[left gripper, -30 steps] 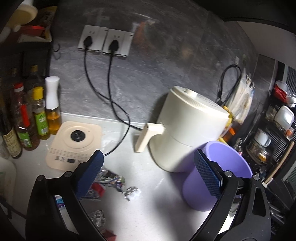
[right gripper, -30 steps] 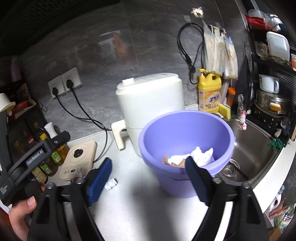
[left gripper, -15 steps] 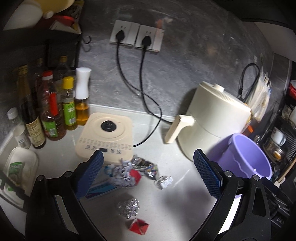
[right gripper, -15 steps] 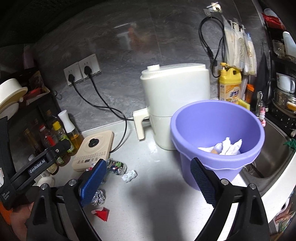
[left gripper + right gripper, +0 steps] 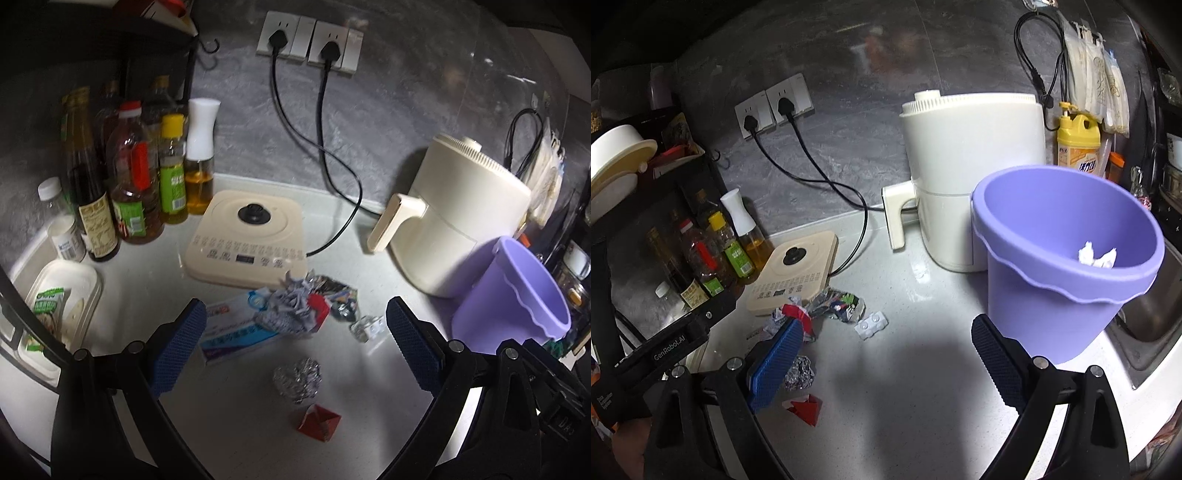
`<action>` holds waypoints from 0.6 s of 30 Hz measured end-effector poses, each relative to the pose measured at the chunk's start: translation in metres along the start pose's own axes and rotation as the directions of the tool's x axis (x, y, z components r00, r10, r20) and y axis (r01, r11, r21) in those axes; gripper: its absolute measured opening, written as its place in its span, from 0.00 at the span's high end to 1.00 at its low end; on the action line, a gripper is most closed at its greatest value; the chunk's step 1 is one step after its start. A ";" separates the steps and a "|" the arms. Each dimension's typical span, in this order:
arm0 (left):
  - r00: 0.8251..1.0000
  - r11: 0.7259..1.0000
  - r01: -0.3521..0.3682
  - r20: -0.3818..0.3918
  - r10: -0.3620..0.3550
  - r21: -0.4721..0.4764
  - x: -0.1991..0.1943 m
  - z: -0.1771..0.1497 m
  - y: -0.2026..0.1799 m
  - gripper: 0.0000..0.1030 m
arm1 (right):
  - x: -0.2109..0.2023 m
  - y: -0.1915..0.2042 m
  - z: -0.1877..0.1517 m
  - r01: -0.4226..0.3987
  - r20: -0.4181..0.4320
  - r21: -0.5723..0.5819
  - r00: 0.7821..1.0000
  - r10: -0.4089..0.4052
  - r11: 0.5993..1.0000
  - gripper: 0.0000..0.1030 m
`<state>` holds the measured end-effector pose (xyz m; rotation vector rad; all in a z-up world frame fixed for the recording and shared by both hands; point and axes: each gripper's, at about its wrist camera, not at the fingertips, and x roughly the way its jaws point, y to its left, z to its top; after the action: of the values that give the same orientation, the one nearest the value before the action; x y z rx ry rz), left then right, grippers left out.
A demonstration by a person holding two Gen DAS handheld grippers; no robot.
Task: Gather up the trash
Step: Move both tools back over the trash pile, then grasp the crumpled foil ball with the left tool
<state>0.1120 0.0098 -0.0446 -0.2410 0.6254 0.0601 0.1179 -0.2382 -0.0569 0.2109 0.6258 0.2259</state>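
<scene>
From the left wrist, the left gripper (image 5: 295,345) hangs with jaws spread wide and empty over the trash on the counter (image 5: 229,417), framing the foil ball (image 5: 297,378) and red scrap (image 5: 318,421), likely its next pick. The box (image 5: 236,330) and wrappers (image 5: 314,301) lie just beyond.

From the right wrist, the right gripper (image 5: 886,363) is also wide and empty. The purple bin (image 5: 1067,266) stands at the right, near enough for drops, with white paper (image 5: 1097,255) inside.

Scattered trash (image 5: 295,317) beside purple bin (image 5: 517,295)

Left claw (image 5: 295,347) and right claw (image 5: 882,363) both wide apart (nothing between the pads), angled downward
</scene>
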 end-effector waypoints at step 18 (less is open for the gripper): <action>0.988 1.000 0.016 -0.151 -0.014 0.011 0.045 -0.045 -0.004 0.25 | 0.024 -0.029 -0.050 0.020 -0.117 0.039 0.993 -0.015 0.999 0.25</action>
<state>0.1230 -0.0054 -0.1054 -0.2398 0.7743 0.0237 0.1111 -0.2525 -0.1176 0.2323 0.7481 0.2100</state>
